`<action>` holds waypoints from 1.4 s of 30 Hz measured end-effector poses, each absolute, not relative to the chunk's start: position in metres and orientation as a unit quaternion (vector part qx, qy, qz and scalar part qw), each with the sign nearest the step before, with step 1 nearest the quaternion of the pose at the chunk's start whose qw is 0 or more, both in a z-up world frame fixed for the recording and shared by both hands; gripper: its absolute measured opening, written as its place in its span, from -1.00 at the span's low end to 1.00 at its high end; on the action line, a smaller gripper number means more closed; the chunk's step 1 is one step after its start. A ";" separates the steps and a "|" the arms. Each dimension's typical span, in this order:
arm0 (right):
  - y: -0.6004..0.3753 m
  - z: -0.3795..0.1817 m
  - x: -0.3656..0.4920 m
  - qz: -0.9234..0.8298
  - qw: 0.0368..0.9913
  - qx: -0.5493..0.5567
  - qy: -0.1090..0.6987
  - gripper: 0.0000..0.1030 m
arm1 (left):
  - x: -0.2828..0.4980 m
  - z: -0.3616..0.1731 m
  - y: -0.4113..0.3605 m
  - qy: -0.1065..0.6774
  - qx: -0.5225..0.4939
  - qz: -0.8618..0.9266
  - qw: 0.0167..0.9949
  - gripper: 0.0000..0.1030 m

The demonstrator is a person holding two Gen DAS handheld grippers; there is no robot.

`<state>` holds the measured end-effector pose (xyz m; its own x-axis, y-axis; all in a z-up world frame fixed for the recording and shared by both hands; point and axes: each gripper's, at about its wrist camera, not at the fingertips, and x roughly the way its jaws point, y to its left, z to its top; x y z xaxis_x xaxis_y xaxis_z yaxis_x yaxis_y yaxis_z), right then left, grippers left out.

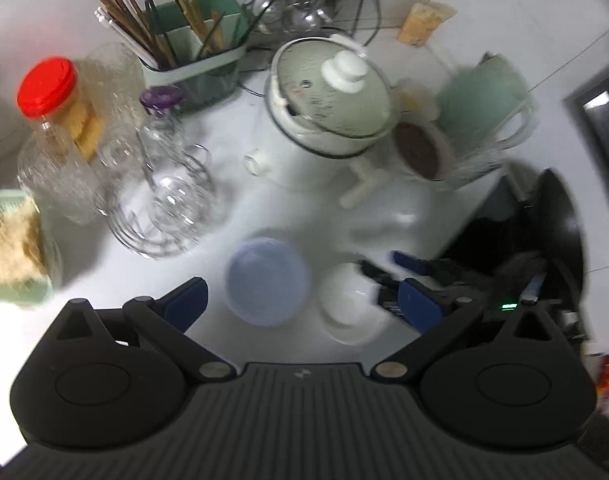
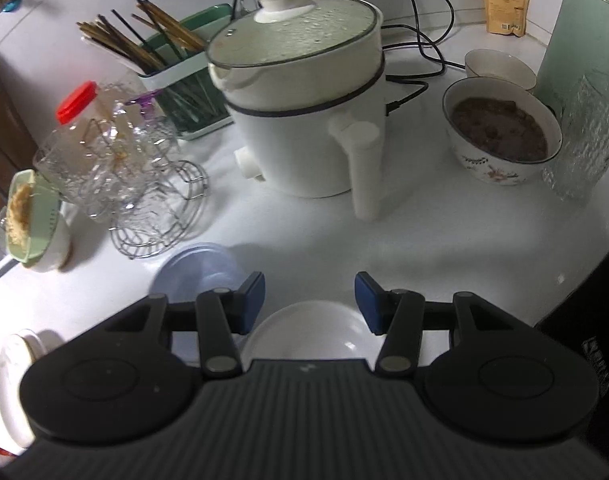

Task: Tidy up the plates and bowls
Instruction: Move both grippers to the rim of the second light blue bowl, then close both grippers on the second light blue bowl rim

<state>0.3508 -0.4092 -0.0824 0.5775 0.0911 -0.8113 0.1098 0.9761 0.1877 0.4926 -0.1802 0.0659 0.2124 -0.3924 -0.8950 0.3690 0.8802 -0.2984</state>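
A pale blue bowl (image 1: 266, 282) (image 2: 196, 268) and a white bowl (image 1: 350, 304) (image 2: 308, 328) sit side by side on the white counter (image 2: 444, 240); both look upside down. My left gripper (image 1: 302, 306) hangs above them, open wide, with both bowls showing in the gap between its fingers. My right gripper (image 2: 310, 300) is open right over the white bowl, whose dome shows between its blue pads (image 2: 252, 300) without touching them. In the left wrist view the right gripper (image 1: 396, 276) reaches in at the white bowl's right side.
Behind the bowls stand a white electric pot (image 2: 304, 120), a wire rack of glasses (image 2: 144, 200), a red-lidded jar (image 1: 48, 88) and a green chopstick holder (image 1: 192, 52). A bowl of brown food (image 2: 500, 132), a ribbed glass (image 2: 584, 140) and a green jug (image 2: 576, 40) stand right.
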 end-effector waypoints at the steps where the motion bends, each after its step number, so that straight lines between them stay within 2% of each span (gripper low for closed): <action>1: -0.411 -0.084 0.353 -0.005 0.880 0.112 0.461 0.02 | 0.495 0.058 -0.181 0.577 -0.004 -0.242 0.780 0.99; 18: -0.415 -0.127 0.406 0.073 0.846 0.141 0.509 0.00 | 0.523 -0.106 -0.176 0.601 -0.012 -0.245 0.761 0.97; 23: -0.402 -0.138 0.414 0.092 0.835 0.146 0.523 -0.15 | 0.528 -0.135 -0.167 0.609 -0.018 -0.228 0.759 0.93; 25: -0.398 -0.143 0.413 0.096 0.829 0.154 0.529 -0.21 | 0.528 -0.144 -0.163 0.610 -0.023 -0.227 0.759 0.73; 26: -0.397 -0.146 0.411 0.100 0.826 0.161 0.530 -0.34 | 0.528 -0.148 -0.163 0.607 -0.018 -0.226 0.762 0.68; 28: -0.393 -0.151 0.409 0.111 0.821 0.168 0.535 -0.48 | 0.526 -0.155 -0.163 0.602 -0.012 -0.227 0.765 0.51; 31: -0.387 -0.153 0.409 0.114 0.826 0.157 0.529 -0.55 | 0.523 -0.164 -0.163 0.604 -0.021 -0.233 0.762 0.17; 36: -0.379 -0.156 0.413 0.116 0.831 0.157 0.522 -0.62 | 0.518 -0.174 -0.162 0.607 -0.027 -0.223 0.763 -0.17; 38: -0.376 -0.157 0.413 0.114 0.831 0.153 0.522 -0.65 | 0.517 -0.176 -0.159 0.610 -0.042 -0.226 0.759 -0.25; 42: -0.376 -0.160 0.413 0.111 0.823 0.177 0.528 -0.65 | 0.517 -0.174 -0.156 0.608 -0.063 -0.230 0.757 -0.25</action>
